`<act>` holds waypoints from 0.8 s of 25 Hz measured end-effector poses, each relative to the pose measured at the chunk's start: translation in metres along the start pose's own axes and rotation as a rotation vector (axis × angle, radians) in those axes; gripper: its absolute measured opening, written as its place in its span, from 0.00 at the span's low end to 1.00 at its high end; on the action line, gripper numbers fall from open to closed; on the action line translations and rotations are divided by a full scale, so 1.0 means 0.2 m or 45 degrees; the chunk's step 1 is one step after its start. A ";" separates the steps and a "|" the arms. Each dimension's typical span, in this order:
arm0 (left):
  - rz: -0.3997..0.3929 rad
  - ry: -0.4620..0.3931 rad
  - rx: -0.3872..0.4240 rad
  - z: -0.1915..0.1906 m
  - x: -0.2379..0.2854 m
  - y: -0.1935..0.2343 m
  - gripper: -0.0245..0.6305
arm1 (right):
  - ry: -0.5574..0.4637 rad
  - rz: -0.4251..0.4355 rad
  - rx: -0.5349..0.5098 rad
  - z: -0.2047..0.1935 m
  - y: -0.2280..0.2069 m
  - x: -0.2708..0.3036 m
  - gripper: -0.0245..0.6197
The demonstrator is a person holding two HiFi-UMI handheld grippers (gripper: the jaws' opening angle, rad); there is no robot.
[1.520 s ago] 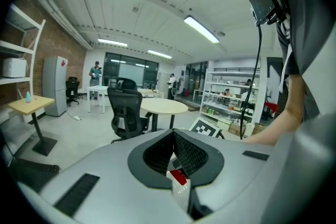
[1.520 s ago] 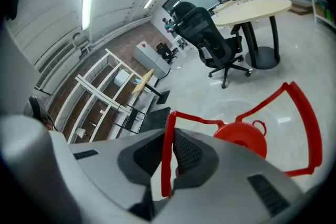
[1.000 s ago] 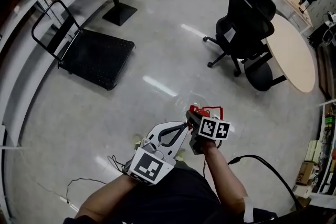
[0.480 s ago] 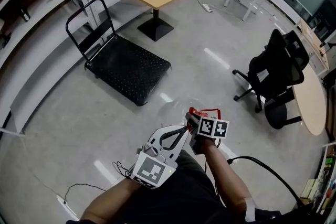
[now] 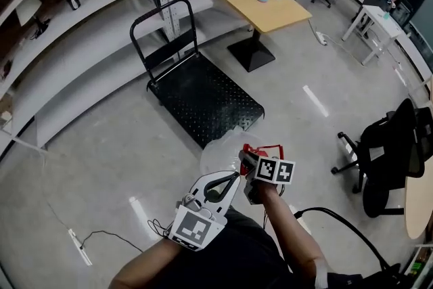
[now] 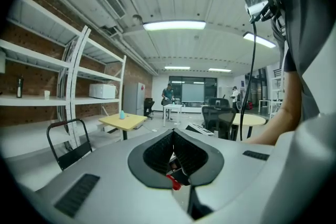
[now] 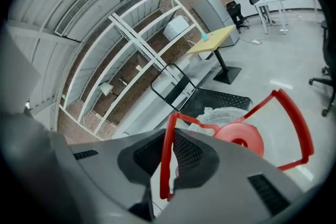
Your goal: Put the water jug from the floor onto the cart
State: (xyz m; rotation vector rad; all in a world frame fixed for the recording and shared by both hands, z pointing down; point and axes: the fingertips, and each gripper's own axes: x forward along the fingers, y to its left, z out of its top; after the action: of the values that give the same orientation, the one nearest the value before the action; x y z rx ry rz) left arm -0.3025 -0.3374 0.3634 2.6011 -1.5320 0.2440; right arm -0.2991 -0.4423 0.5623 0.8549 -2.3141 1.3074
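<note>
With the right gripper (image 7: 170, 139) clamping nearly shut on the red handle (image 7: 167, 165), the clear water jug (image 5: 220, 149) is hanging beneath it at lower centre for carrying, short of the black cart (image 5: 203, 98) at upper centre, while the left gripper (image 6: 172, 134) is sitting beside it, closed on nothing.

Your right gripper (image 5: 249, 159) clamps the jug handle (image 7: 166, 149); your left gripper (image 5: 234, 177), jaws together, points toward one o'clock beside it.

And the clear plastic water jug (image 7: 220, 114) showed a round red cap (image 7: 239, 137) and a thin red handle (image 7: 167, 160). Beyond the jug, the flat metal cart (image 5: 203, 99) was black and dotted all over, and the square table (image 5: 270, 8) was pale wood.
</note>
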 end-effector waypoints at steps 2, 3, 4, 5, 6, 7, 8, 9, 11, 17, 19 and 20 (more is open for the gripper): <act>0.015 0.024 0.004 0.02 0.10 0.20 0.04 | 0.026 0.021 0.004 0.13 0.02 0.19 0.10; 0.023 0.037 0.009 0.04 0.16 0.30 0.04 | 0.041 0.033 0.007 0.20 0.04 0.28 0.10; 0.034 0.049 0.010 0.06 0.21 0.40 0.04 | 0.057 0.046 0.010 0.26 0.05 0.36 0.10; 0.046 0.058 0.001 0.08 0.27 0.49 0.04 | 0.073 0.057 0.013 0.32 0.06 0.44 0.10; 0.057 0.064 -0.009 0.10 0.33 0.59 0.04 | 0.084 0.062 0.013 0.40 0.06 0.52 0.10; 0.066 0.065 -0.010 0.13 0.39 0.69 0.04 | 0.091 0.062 0.010 0.48 0.07 0.60 0.10; 0.071 0.064 -0.003 0.17 0.44 0.79 0.04 | 0.095 0.059 0.002 0.57 0.07 0.68 0.10; 0.074 0.065 0.002 0.20 0.49 0.88 0.04 | 0.100 0.055 -0.008 0.65 0.08 0.77 0.10; 0.084 0.079 -0.013 0.22 0.54 1.05 0.04 | 0.112 0.046 -0.031 0.76 0.09 0.91 0.10; 0.080 0.101 -0.037 0.18 0.70 1.52 0.04 | 0.065 -0.013 -0.064 1.12 0.00 1.36 0.10; 0.042 0.113 -0.022 0.16 0.76 1.74 0.04 | 0.040 -0.053 -0.051 1.27 -0.05 1.55 0.10; 0.011 0.123 -0.006 0.14 0.79 1.85 0.04 | 0.027 -0.084 -0.037 1.33 -0.09 1.65 0.10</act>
State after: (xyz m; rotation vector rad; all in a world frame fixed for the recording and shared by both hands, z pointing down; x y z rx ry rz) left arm -0.5489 -0.6572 0.3725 2.5396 -1.5096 0.3611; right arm -0.5392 -0.7879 0.6223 0.8953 -2.2633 1.2467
